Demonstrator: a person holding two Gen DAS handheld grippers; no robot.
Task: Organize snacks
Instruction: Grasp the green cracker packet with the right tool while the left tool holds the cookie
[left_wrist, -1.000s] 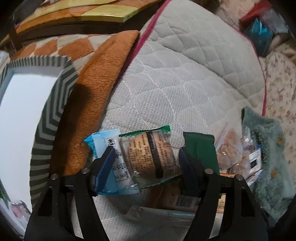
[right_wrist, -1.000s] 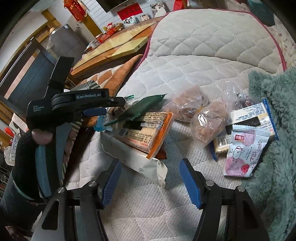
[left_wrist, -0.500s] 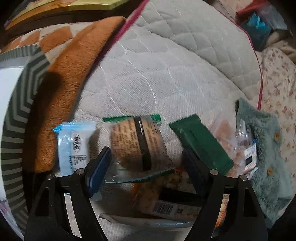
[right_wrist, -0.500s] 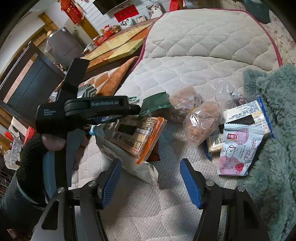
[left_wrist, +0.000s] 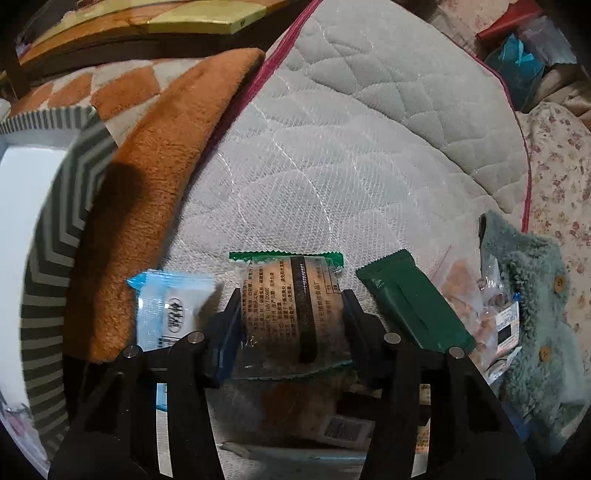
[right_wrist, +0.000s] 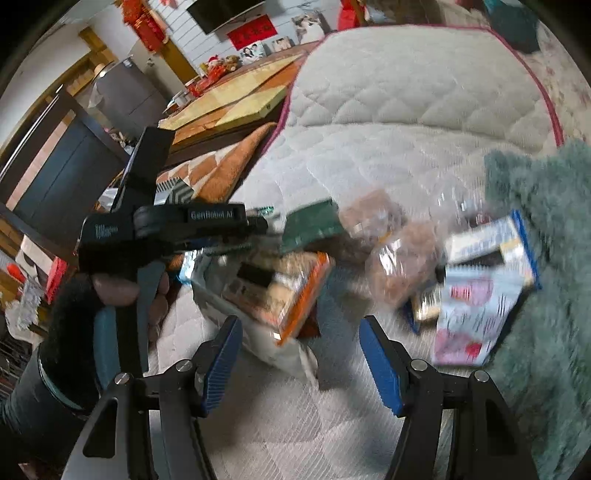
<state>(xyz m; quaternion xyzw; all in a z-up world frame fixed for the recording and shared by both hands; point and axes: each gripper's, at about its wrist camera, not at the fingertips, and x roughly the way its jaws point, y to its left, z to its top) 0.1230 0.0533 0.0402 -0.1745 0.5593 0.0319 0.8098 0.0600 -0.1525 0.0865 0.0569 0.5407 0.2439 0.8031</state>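
Left wrist view: my left gripper (left_wrist: 291, 325) jaws are closing around the clear biscuit packet (left_wrist: 291, 314), lower centre, apparently for lifting from the bed (left_wrist: 332, 147). Right wrist view: my right gripper (right_wrist: 301, 363) jaws stand released, empty, below the snack pile (right_wrist: 280, 291), waiting.

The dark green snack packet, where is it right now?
In the left wrist view, the dark green packet lies on the quilted mattress, just right of the clear green-edged packet between the left hand-held gripper's closing jaws.

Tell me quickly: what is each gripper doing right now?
Left gripper: jaws closing on the clear, green-edged biscuit packet between them.
Right gripper: open, holding nothing.
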